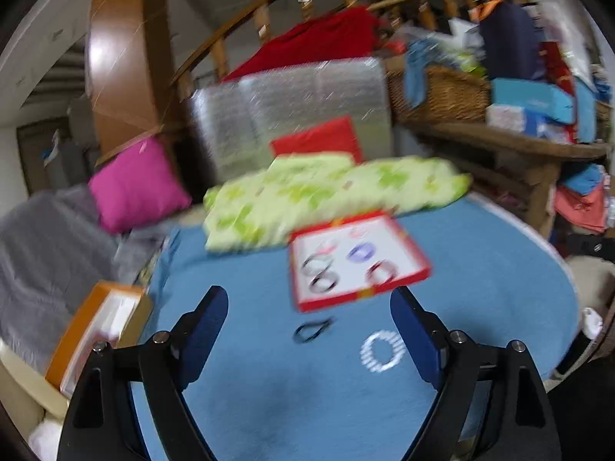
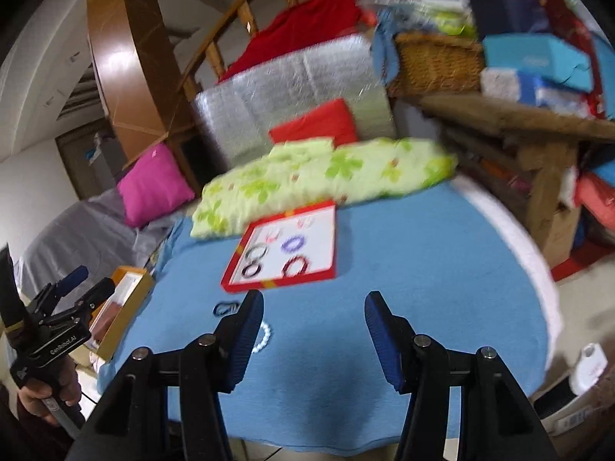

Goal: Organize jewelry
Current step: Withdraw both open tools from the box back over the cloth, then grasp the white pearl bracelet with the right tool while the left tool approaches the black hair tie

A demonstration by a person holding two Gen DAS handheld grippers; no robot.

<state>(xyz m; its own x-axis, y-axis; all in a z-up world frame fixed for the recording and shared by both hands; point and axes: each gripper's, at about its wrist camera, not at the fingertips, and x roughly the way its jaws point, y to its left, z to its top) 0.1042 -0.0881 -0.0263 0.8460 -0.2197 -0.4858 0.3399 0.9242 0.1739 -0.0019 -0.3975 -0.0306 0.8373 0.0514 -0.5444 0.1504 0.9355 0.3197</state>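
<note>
A red-rimmed white tray lies on the blue cloth and holds several bracelets, among them a purple one, a dark red one and black ones. A black bracelet and a white beaded bracelet lie loose on the cloth in front of the tray. My left gripper is open and empty above the black bracelet. My right gripper is open and empty; its left finger hides part of the white bracelet.
A green floral pillow lies behind the tray. An open orange box sits at the table's left edge. A pink cushion, a silver padded block and a cluttered wooden shelf stand behind.
</note>
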